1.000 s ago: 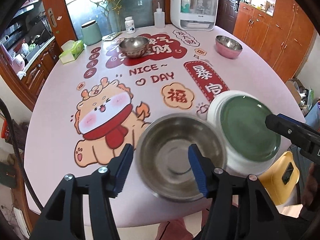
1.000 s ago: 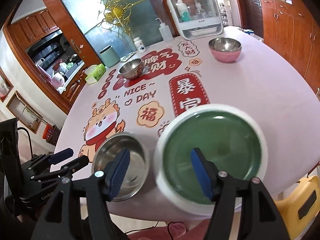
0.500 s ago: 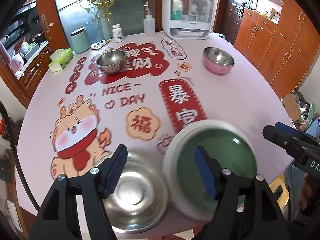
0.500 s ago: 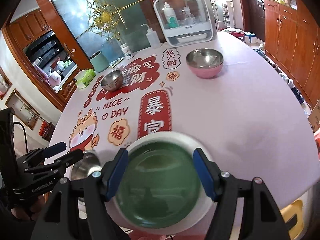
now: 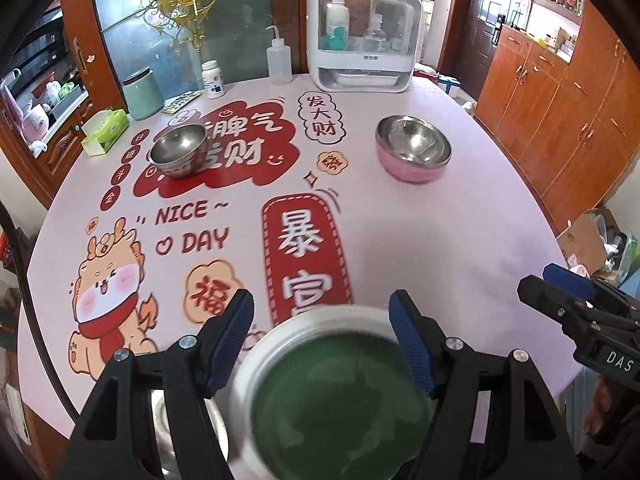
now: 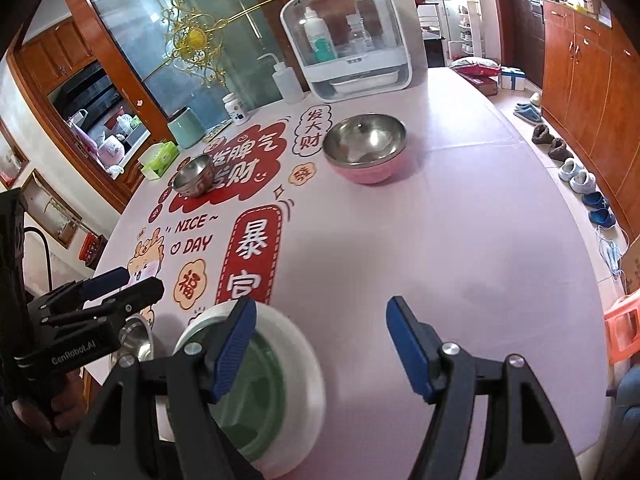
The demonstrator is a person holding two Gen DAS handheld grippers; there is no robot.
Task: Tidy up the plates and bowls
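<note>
Left wrist view: blurred green plate, broad white rim.

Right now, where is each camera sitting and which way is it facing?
Left wrist view: on the left gripper, angled down across the table at the green plate; the right gripper shows at the right edge.
Right wrist view: on the right gripper, over bare table beside the green plate; the left gripper shows at left.
Both show the pink bowl and the steel bowl.
</note>
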